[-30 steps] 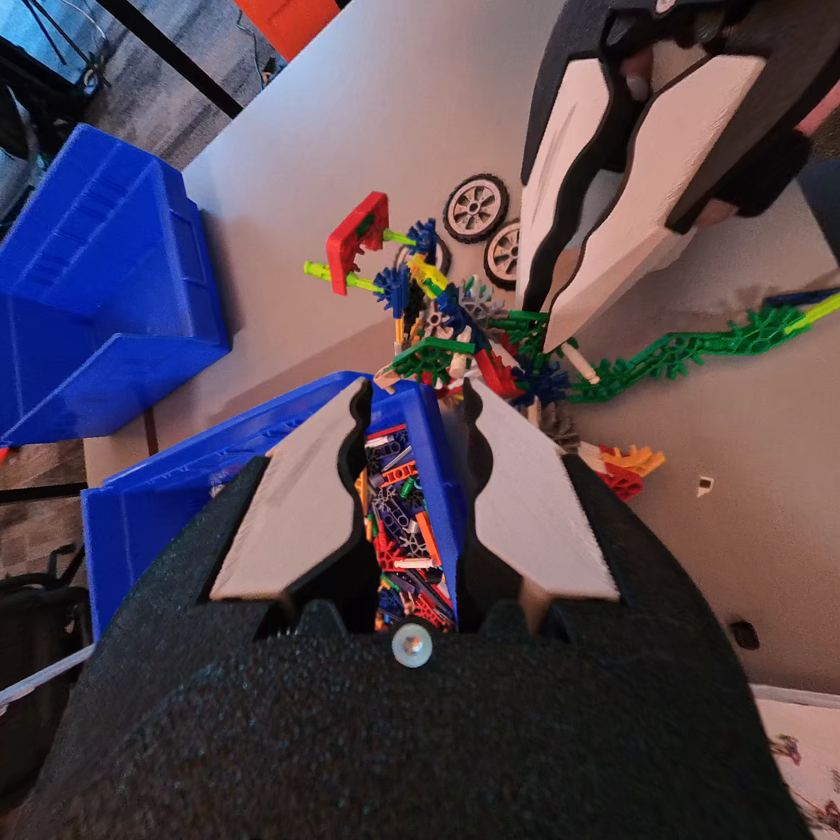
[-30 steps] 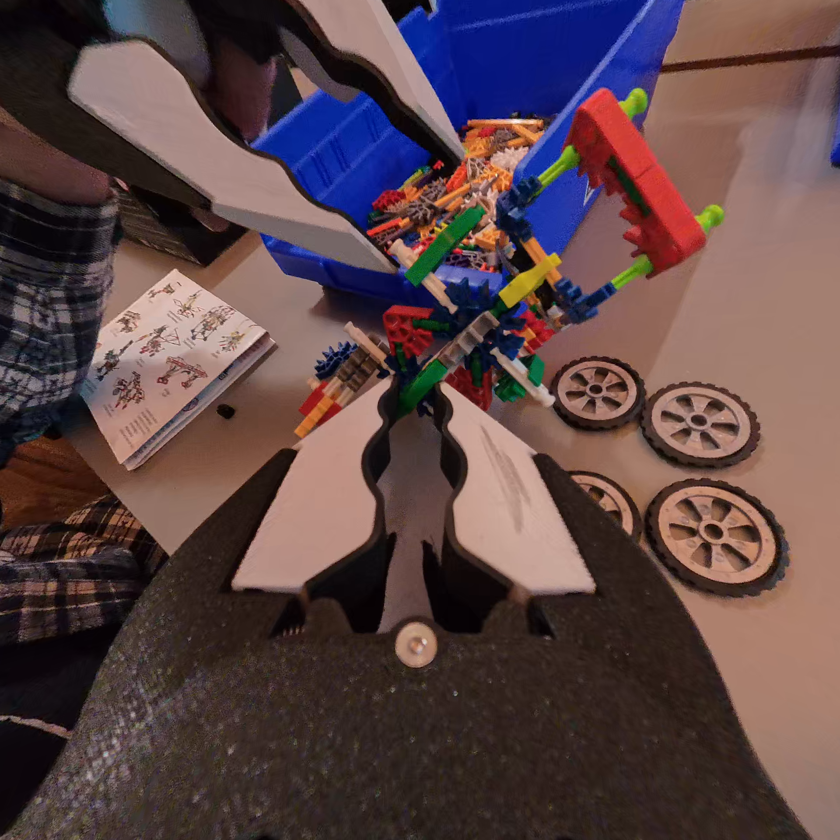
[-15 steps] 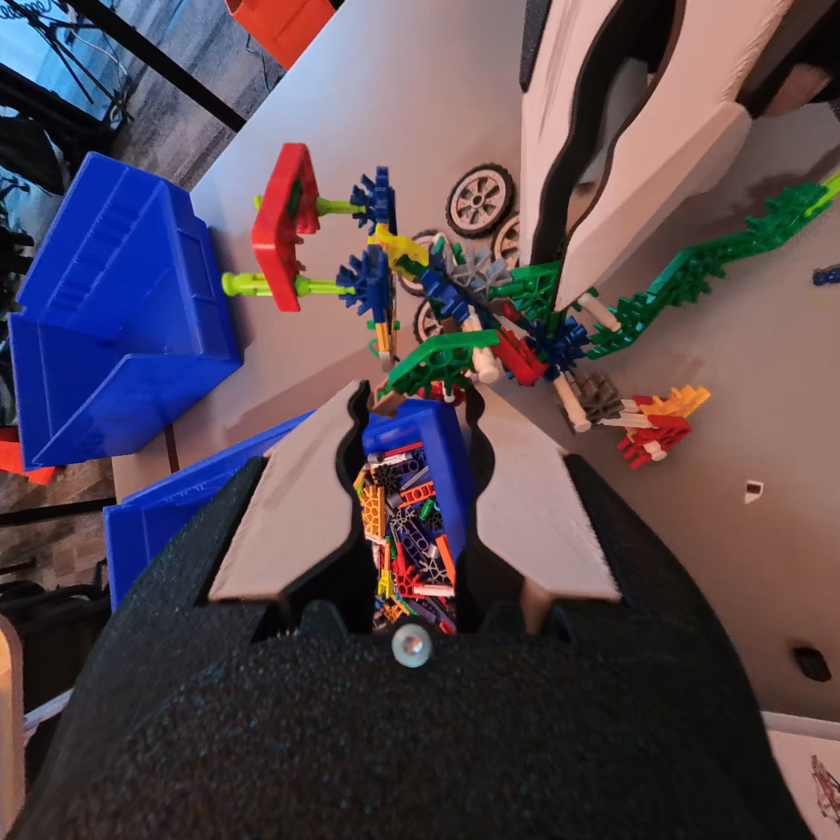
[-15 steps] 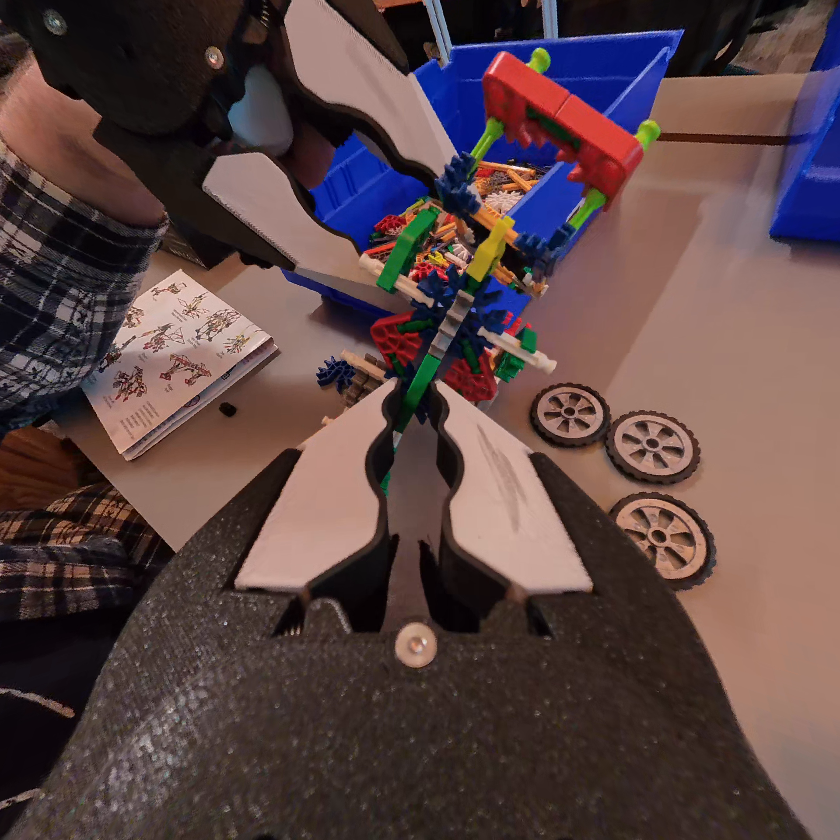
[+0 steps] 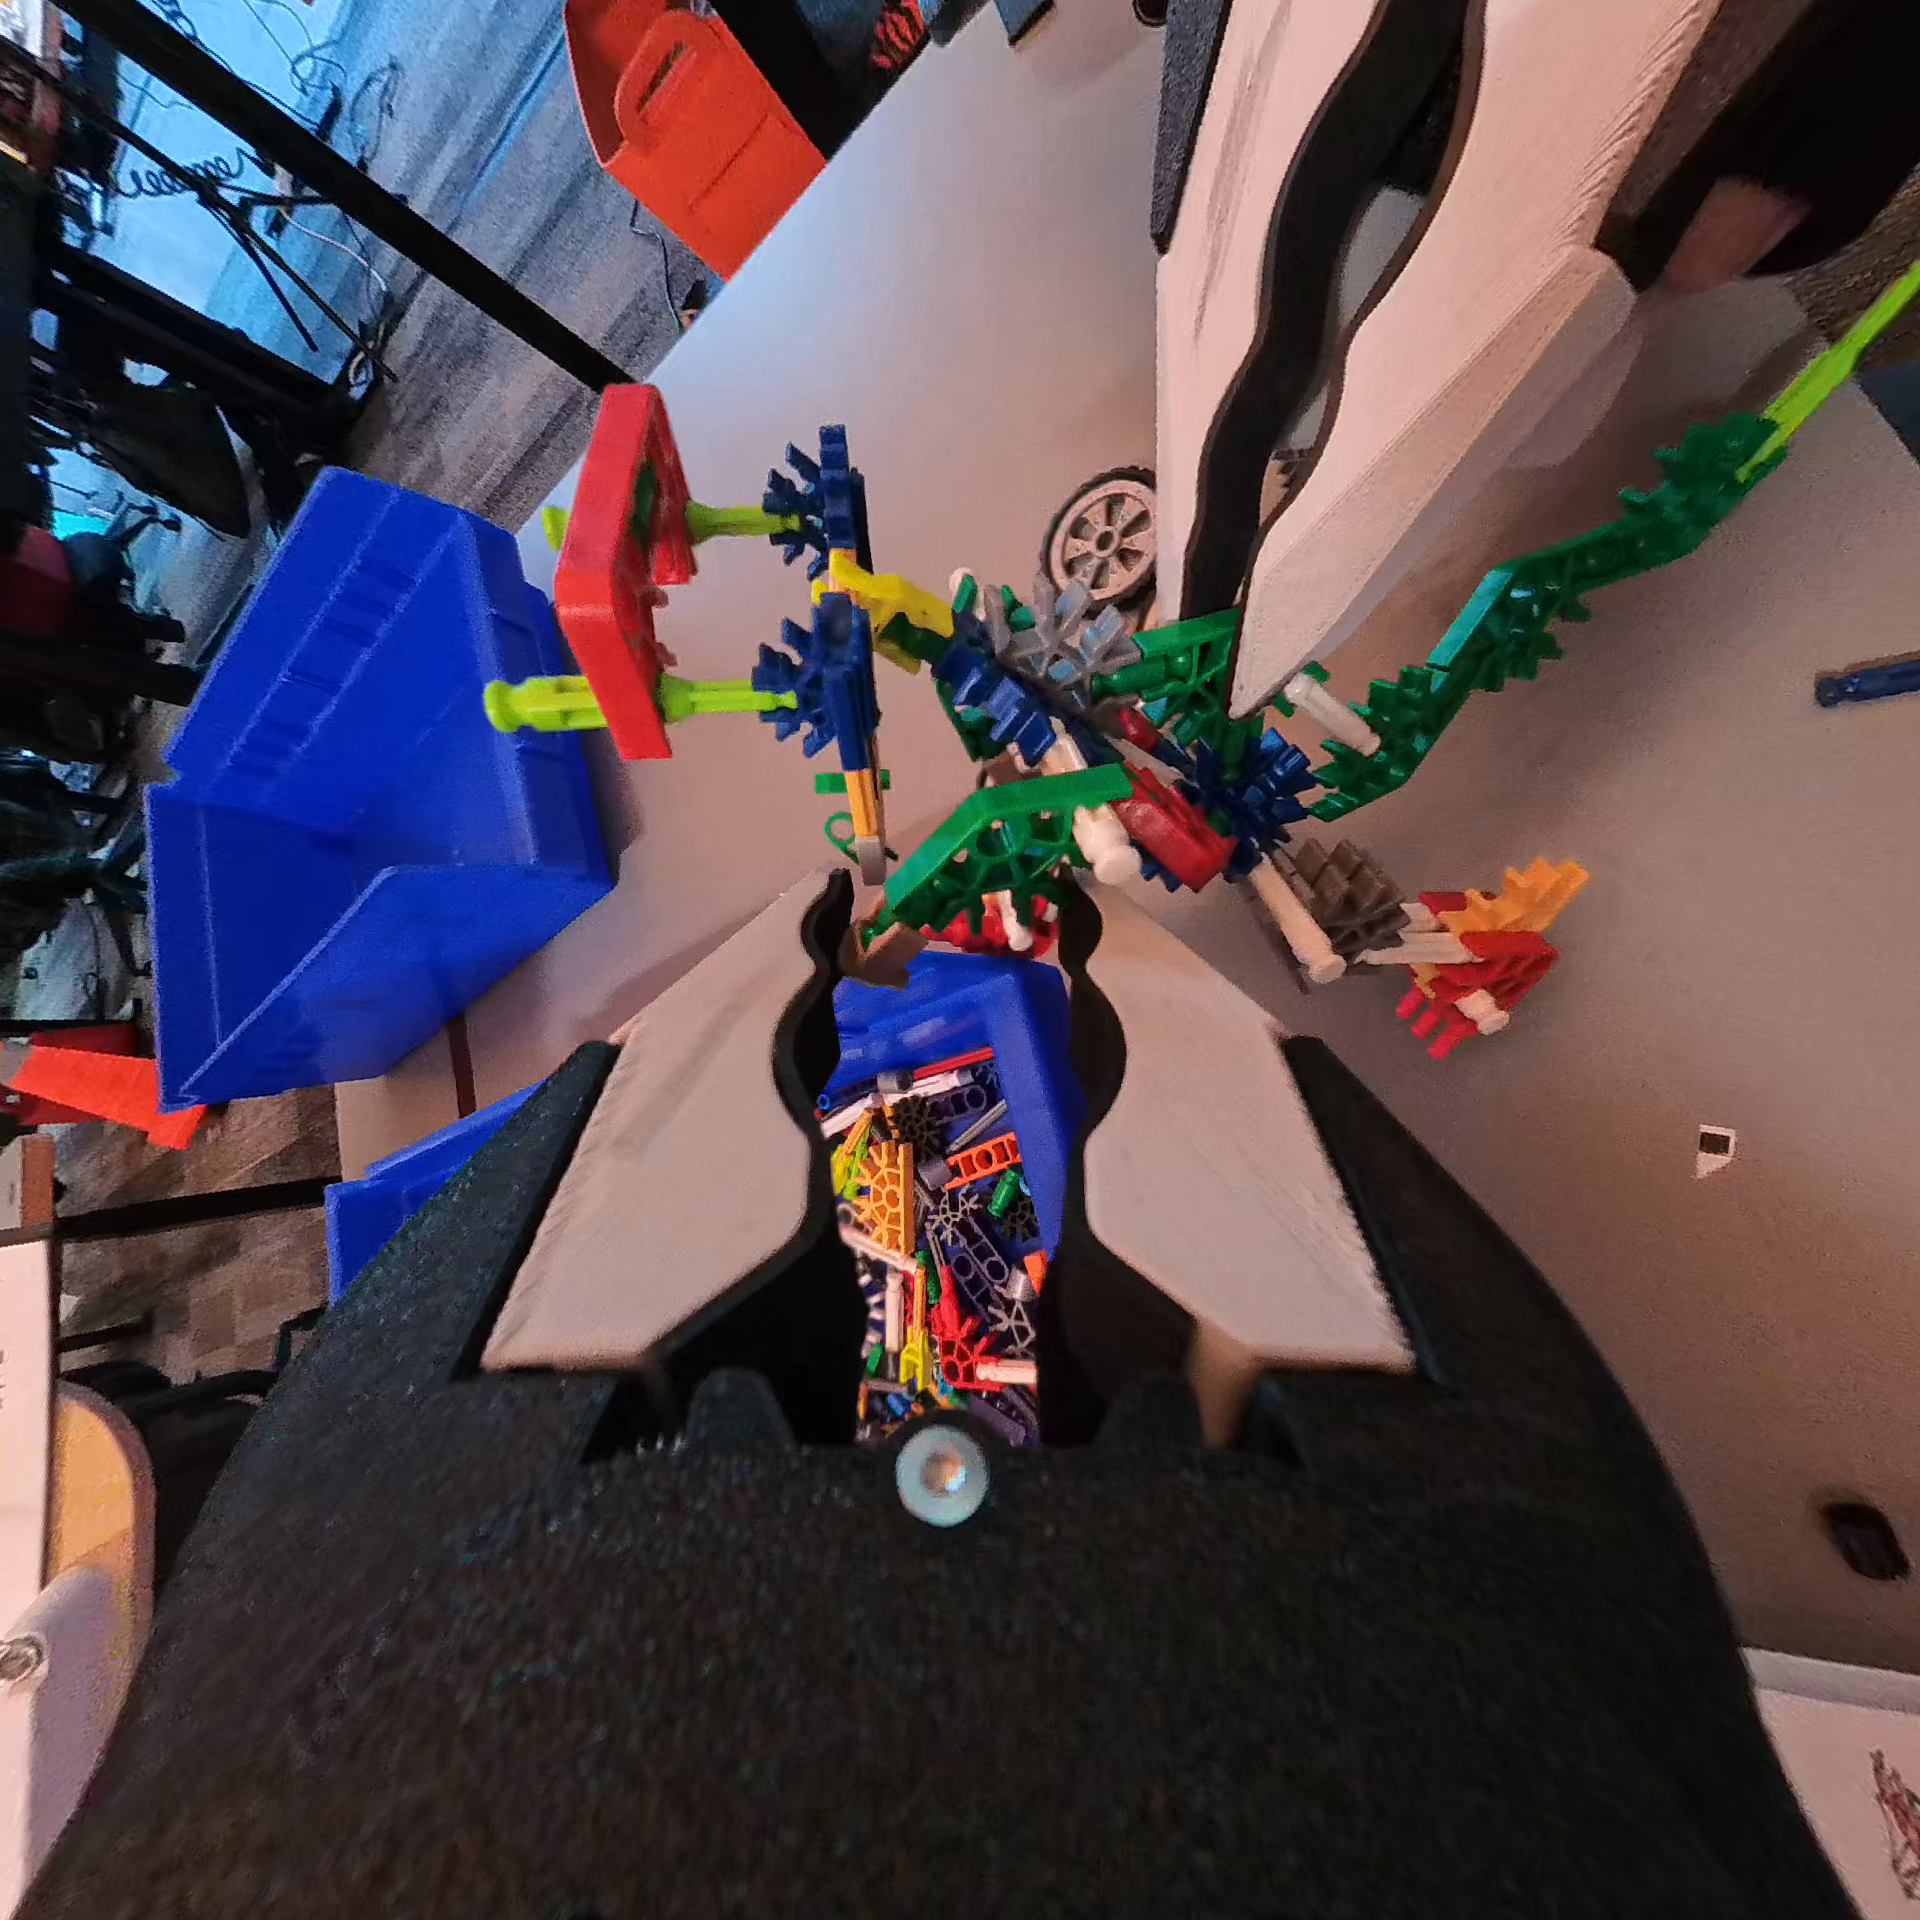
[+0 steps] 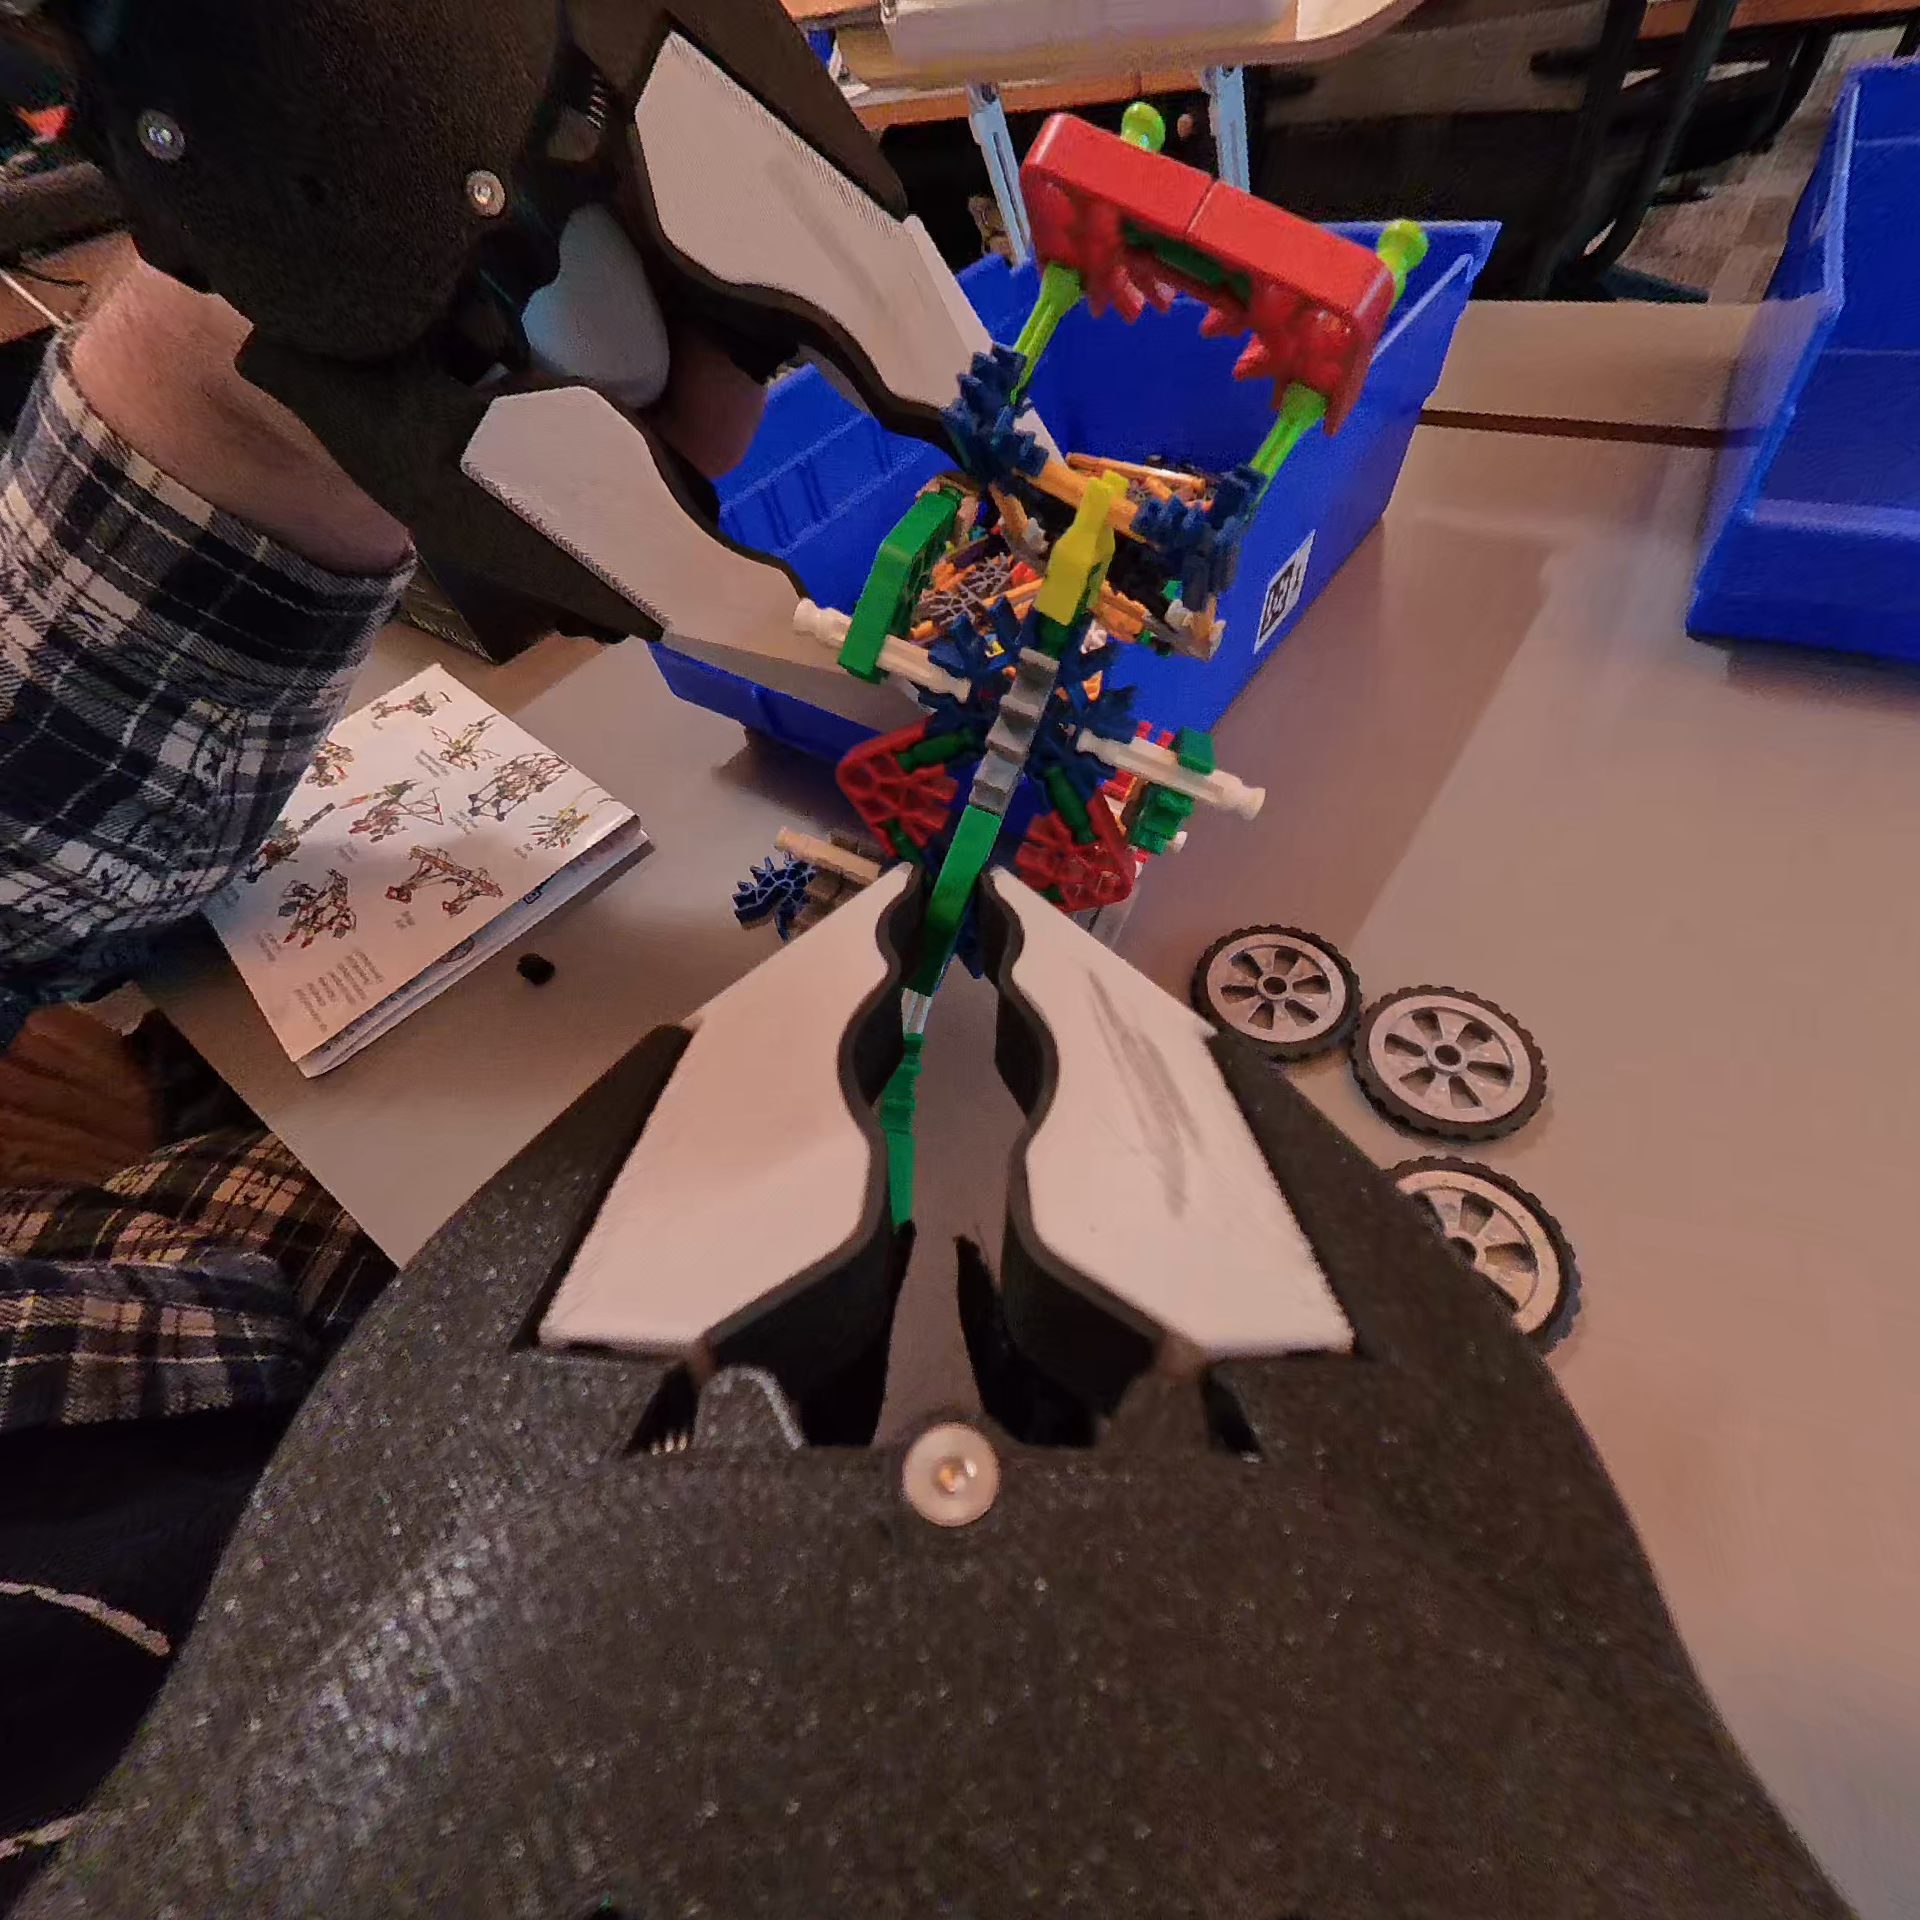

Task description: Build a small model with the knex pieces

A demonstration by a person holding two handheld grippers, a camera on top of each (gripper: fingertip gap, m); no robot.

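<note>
Fingers of the left gripper stand a little apart, and their tips close on the near end of a colourful construction-toy model, at a green lattice piece and a brown connector; whether they truly pinch it I cannot tell. Between these fingers, below, shows a blue bin filled with loose toy rods and connectors in orange, yellow, red, blue and grey. Left of it on the pale surface sits a second blue bin, turned so that its contents are hidden. The model is held above the surface, its red toothed block on lime-green rods pointing toward that second bin.

Right gripper has its fingers drawn nearly together, clamped on a green rod-like part at the model's other end; this green chain of pieces runs down the gap between them. In the right wrist view the model stands up in front of the filled bin, red block uppermost. An open instruction booklet lies on the surface to the left, beside a person's plaid sleeve. Three grey-spoked wheels with black tyres lie flat to the right, close together. Another blue bin sits at the far right edge.
</note>
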